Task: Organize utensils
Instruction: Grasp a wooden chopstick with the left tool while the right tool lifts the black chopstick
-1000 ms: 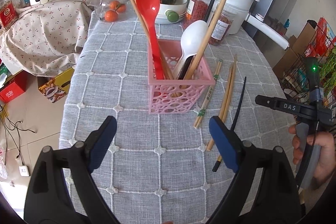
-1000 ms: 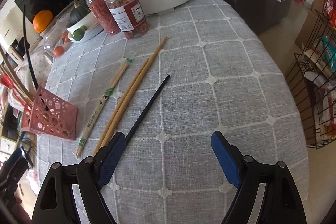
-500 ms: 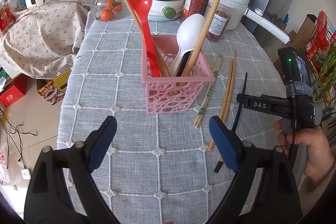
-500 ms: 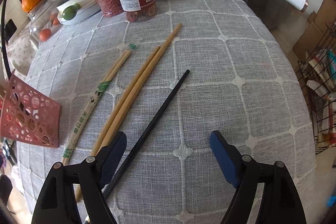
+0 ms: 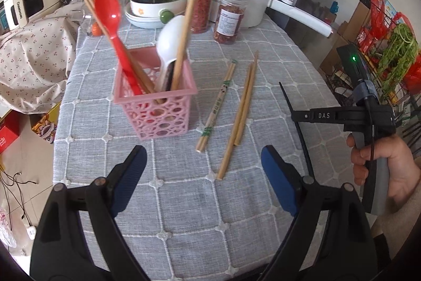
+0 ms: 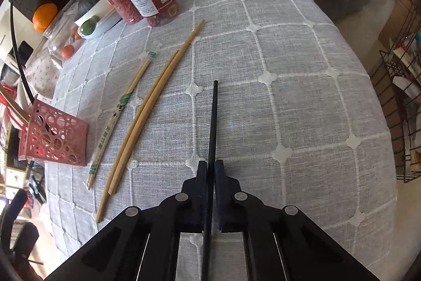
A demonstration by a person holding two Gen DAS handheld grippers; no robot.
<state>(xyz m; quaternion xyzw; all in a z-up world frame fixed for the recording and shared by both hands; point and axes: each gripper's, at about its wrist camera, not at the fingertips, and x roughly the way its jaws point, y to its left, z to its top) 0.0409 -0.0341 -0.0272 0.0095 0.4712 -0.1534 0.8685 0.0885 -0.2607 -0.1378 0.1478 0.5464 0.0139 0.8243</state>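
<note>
Between the right hand-held gripper [image 6: 210, 170] pads, black chopstick [image 6: 213, 117] points straight ahead

1. The black chopstick [image 6: 213, 123] runs back between the closed pads of the right tool [image 6: 210, 167]; its near end is hidden.
2. The pink basket [image 6: 56, 141] is cut off by the left edge in the right wrist view.
3. The label print on the jar [image 5: 228, 19] is too small to read.

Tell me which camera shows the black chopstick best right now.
The right wrist view: the black chopstick runs straight up the middle, clamped in the right gripper. The left wrist view shows it only as a thin dark line near the right edge.
</note>
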